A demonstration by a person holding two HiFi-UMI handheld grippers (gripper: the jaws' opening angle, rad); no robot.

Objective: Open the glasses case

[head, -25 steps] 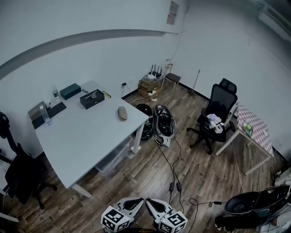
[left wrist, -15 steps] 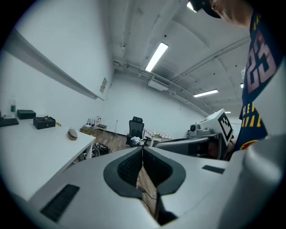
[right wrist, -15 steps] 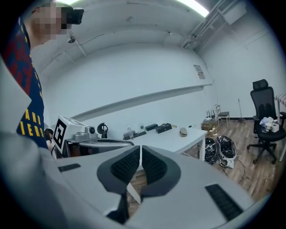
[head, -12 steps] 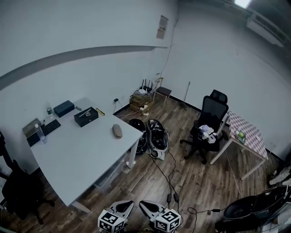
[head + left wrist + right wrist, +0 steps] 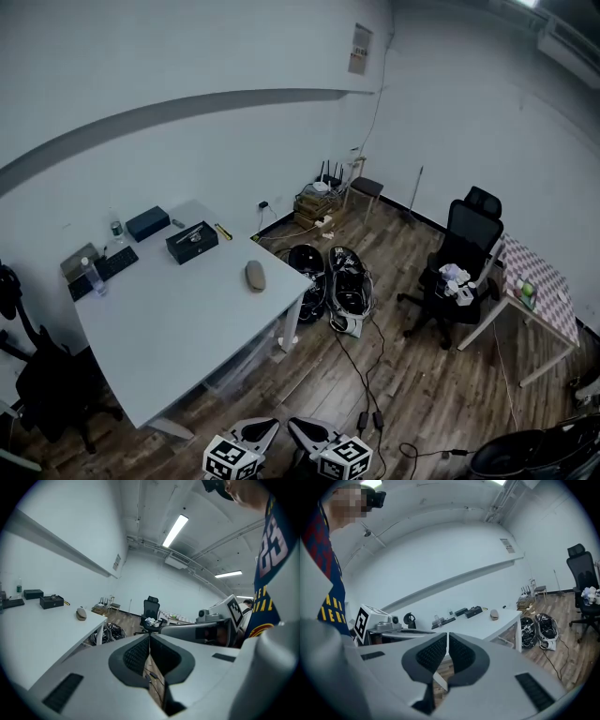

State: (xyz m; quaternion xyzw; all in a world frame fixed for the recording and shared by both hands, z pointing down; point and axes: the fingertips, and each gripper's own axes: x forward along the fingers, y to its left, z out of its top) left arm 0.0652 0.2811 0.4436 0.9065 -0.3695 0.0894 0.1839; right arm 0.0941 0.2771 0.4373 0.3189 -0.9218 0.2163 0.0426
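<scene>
left claw [image 5: 150, 643]: pinched closed, empty
right claw [image 5: 447, 643]: closed too, nothing in it
glasses case [image 5: 254, 275]: on tabletop [image 5: 178, 328], well apart from both
around: black box [image 5: 192, 242], keyboard [image 5: 105, 270], bags [image 5: 349, 281] on floor [image 5: 412, 375]

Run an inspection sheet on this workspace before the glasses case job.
Surface: white table, mostly bare.
Job's things: glasses case lies near the table's right edge, untouched.
Clutter: black box, dark box, keyboard and water bottle along the far side.
Grippers: left gripper and right gripper shut, empty, away from the table.
Cables: cables trail across the wooden floor.
Surroundings: bags beside the table, office chair, chequered side table.
</scene>
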